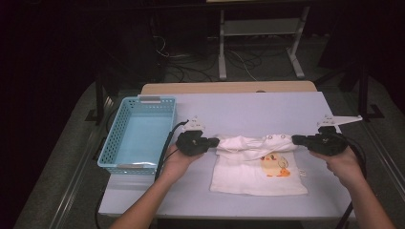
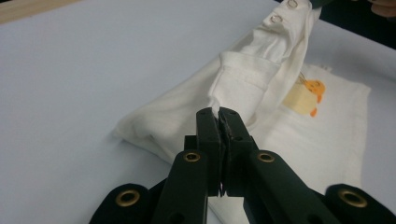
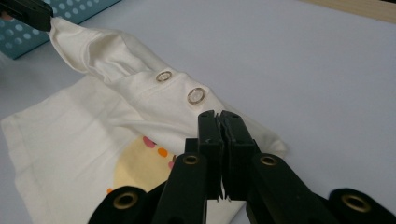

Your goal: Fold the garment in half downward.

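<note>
Two grippers — left (image 1: 213, 142) and right (image 1: 297, 140) — each clamped tight on an end of the white garment (image 1: 258, 164), its top edge stretched between them over the table (image 1: 248, 107).

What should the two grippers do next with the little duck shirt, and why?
Probably carry the pinched edge toward the person and lay it down, finishing the fold. The left gripper and right gripper each clamp an end of the shirt, and the held part is bunched above the flat half.
</note>
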`<action>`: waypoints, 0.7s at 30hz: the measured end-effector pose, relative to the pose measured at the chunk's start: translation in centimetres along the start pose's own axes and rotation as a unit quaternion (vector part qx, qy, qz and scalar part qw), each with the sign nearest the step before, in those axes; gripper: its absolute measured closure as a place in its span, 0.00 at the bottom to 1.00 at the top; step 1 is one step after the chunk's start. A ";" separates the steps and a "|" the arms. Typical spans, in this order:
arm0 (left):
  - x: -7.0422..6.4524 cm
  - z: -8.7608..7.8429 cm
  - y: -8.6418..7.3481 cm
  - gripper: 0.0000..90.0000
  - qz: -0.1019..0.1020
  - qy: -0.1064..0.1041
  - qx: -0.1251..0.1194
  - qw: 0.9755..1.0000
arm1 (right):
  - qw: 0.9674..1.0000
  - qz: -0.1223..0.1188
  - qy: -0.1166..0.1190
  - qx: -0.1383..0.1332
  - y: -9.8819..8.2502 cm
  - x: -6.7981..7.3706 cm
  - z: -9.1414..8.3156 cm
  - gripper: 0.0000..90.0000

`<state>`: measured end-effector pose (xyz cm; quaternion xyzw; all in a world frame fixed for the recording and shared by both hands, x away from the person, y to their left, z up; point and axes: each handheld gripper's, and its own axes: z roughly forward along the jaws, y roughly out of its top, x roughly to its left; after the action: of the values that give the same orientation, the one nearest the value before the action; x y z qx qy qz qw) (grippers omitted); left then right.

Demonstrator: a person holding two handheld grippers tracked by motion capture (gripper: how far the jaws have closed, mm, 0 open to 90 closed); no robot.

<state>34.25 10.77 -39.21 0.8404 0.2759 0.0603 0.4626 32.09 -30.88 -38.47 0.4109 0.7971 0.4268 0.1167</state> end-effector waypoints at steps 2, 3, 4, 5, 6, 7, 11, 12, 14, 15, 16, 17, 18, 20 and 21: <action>-0.4 -0.3 -0.4 0.97 0.001 -0.005 0.002 1.000 | 1.000 -0.003 0.001 0.003 -0.4 0.5 -0.2 0.95; -0.5 -0.5 -0.5 0.97 0.002 -0.006 0.004 1.000 | 1.000 -0.005 0.002 0.006 -0.6 0.7 -0.2 0.96; -0.7 -0.6 -0.8 0.97 0.003 -0.008 0.006 1.000 | 1.000 -0.006 0.003 0.007 -0.8 0.8 -0.3 0.96; -0.8 -0.8 -1.0 0.97 0.001 -0.010 0.006 1.000 | 1.000 -0.006 0.005 0.008 -1.1 1.1 -0.4 0.96; -0.9 -1.0 -1.1 0.97 0.001 -0.013 0.008 1.000 | 1.000 -0.010 0.007 0.014 -1.5 1.5 -0.6 0.96; -1.0 -1.1 -1.3 0.97 0.002 -0.014 0.011 1.000 | 1.000 -0.010 0.007 0.014 -1.5 1.5 -0.6 0.96; -1.3 -1.2 -2.2 0.97 -0.004 -0.025 0.020 1.000 | 1.000 -0.014 0.009 0.024 -2.5 2.0 -0.9 0.96; -1.4 -1.2 -2.3 0.97 -0.006 -0.028 0.021 0.999 | 1.000 -0.013 0.009 0.026 -2.7 2.1 -0.9 0.96; -1.8 -1.1 -2.5 0.97 -0.001 -0.033 0.027 0.999 | 0.999 -0.015 0.007 0.032 -3.1 2.2 -1.0 0.96; -2.0 -1.1 -2.6 0.97 0.002 -0.036 0.030 0.999 | 0.999 -0.017 0.005 0.034 -3.3 2.2 -1.0 0.96; -2.2 -1.1 -2.7 0.97 0.003 -0.039 0.032 0.999 | 0.999 -0.017 0.004 0.036 -3.4 2.2 -1.1 0.96; -2.4 -1.1 -2.8 0.97 0.005 -0.042 0.034 0.999 | 0.999 -0.016 0.004 0.037 -3.5 2.2 -1.1 0.96; -2.5 -1.1 -2.9 0.97 0.005 -0.043 0.037 0.998 | 0.999 -0.015 0.005 0.038 -3.7 2.3 -1.1 0.96; -2.8 -1.1 -3.2 0.97 0.005 -0.047 0.042 0.998 | 0.999 -0.014 0.007 0.041 -4.0 2.4 -1.2 0.96; -2.9 -1.1 -3.3 0.97 0.004 -0.049 0.046 0.998 | 0.999 -0.015 0.009 0.043 -4.1 2.5 -1.2 0.96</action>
<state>30.09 11.51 -40.85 0.8639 0.2514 0.0079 0.4364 27.58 -30.89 -40.56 0.3999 0.8218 0.3937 0.0980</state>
